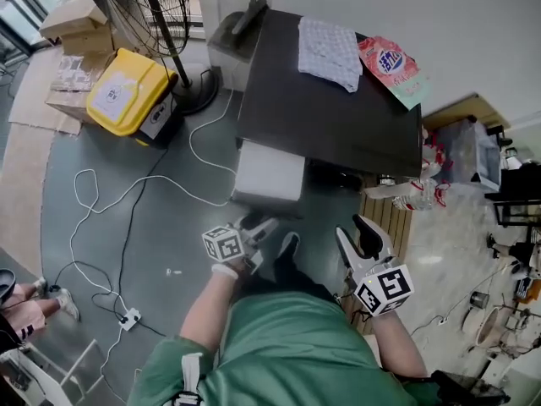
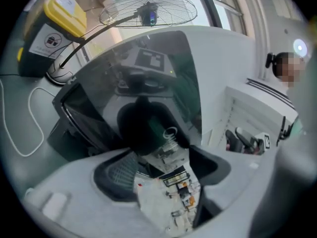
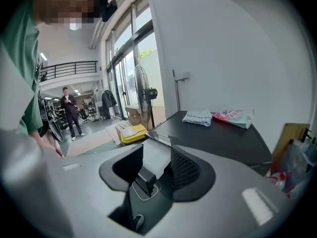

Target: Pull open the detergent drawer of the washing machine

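The washing machine [image 1: 330,100] has a dark top and stands against the wall. Its pale detergent drawer [image 1: 269,174] sticks out of the front toward me, pulled open. My left gripper [image 1: 256,229] hangs just in front of the drawer, open and apart from it. My right gripper [image 1: 363,242] is further right, open and empty. In the right gripper view the drawer [image 3: 154,155] shows past the spread jaws of the right gripper [image 3: 156,170]. The left gripper [image 2: 163,172] faces the machine's glossy dark front [image 2: 99,98], nothing between its pads.
A folded cloth [image 1: 330,51] and a pink detergent bag [image 1: 394,68] lie on the machine's top. A standing fan [image 1: 169,24], a yellow bin [image 1: 127,91] and white cables [image 1: 127,193] are on the floor to the left. Bags and clutter [image 1: 456,155] sit to the right.
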A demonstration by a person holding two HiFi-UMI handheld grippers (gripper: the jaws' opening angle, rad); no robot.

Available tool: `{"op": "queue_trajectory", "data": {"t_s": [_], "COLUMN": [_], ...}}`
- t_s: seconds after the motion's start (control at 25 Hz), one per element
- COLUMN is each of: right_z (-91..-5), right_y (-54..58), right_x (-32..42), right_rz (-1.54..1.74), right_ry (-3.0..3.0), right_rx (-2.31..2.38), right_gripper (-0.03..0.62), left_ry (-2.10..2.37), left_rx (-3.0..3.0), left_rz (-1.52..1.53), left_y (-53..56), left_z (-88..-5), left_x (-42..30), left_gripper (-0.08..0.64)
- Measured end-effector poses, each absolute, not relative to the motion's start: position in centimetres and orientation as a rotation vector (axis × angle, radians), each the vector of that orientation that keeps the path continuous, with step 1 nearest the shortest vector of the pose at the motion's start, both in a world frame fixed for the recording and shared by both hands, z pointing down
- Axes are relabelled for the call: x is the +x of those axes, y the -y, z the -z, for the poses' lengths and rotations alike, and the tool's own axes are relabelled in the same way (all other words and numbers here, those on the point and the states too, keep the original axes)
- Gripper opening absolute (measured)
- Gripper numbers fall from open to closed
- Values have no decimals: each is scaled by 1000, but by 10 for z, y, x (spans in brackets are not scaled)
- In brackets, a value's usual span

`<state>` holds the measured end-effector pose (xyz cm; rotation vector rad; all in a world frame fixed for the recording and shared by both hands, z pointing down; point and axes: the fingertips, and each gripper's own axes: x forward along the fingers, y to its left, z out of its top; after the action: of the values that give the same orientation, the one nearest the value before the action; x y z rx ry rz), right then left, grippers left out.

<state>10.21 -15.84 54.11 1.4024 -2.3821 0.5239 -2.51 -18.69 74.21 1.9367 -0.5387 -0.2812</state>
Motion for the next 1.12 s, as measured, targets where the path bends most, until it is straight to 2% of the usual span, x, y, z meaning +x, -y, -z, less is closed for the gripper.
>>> {"op": "queue_trajectory", "data": {"t_s": [0.4, 0.6, 0.8, 1.12], "right_z": [-528, -523, -516, -478], "right_y": [175, 186, 193, 215], "right_x": [82, 90, 101, 112], "right_rz": [-483, -492, -511, -418], "right_ry": [2477, 2506, 2513, 2550], "right_rx": [1315, 1342, 1381, 1470], "right_gripper": [169, 169, 169, 169], "left_ry": [647, 753, 806, 996], "left_rx": [1933, 1947, 2078, 2371], "left_rz": [60, -70, -140, -120], "left_y": [165, 156, 151, 207], "left_z": [-760, -751, -693, -547], "left_x": [-38, -67, -81, -73], "left_gripper": [353, 345, 312, 290]}}
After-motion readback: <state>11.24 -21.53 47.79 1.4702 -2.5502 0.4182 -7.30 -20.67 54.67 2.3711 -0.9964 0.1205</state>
